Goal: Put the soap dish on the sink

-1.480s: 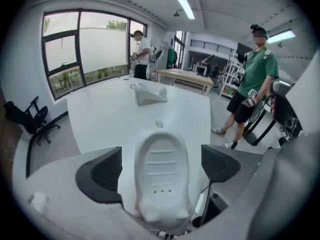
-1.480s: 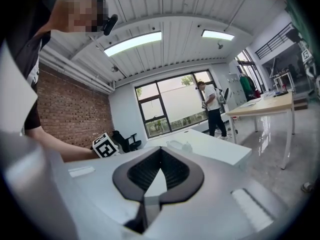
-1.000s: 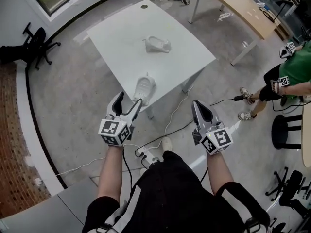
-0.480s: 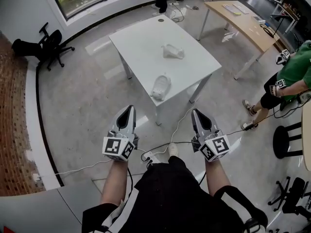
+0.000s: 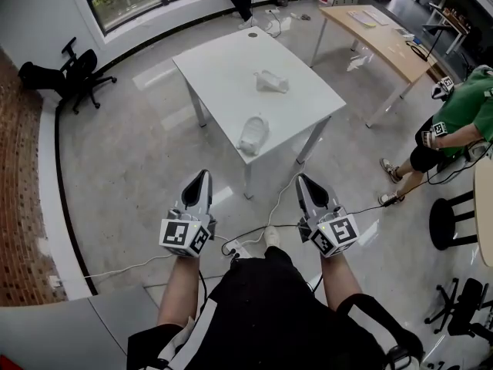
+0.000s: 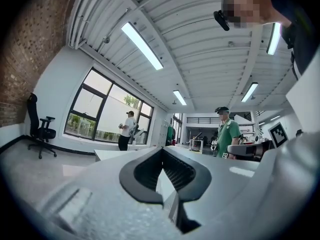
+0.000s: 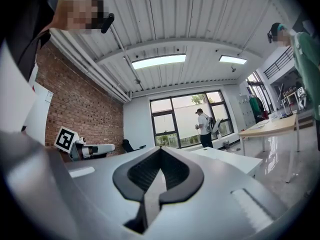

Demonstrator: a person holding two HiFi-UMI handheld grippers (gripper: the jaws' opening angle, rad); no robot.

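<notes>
On the white table [image 5: 223, 60] lie two white pieces: a basin-shaped one [image 5: 254, 134] near its front edge and a smaller one [image 5: 272, 81] further back; which is the soap dish I cannot tell. My left gripper [image 5: 201, 175] hovers over the floor short of the table, shut and empty. Level with it, my right gripper [image 5: 301, 179] is also shut with nothing in it. In the left gripper view the jaws of the left gripper [image 6: 162, 150] meet, and so do those of the right gripper [image 7: 160, 150] in the right gripper view. Both point towards the table.
Cables and a power strip [image 5: 235, 249] lie on the floor by my feet. A wooden desk [image 5: 381, 23] stands at the back right, with a person in green [image 5: 462, 122] and a black stool [image 5: 451, 216] to the right. An office chair [image 5: 65, 72] is at the left.
The left gripper's jaws, open beside the basin-shaped piece a second ago, have shut on nothing. Both grippers now sit further back from the table.
</notes>
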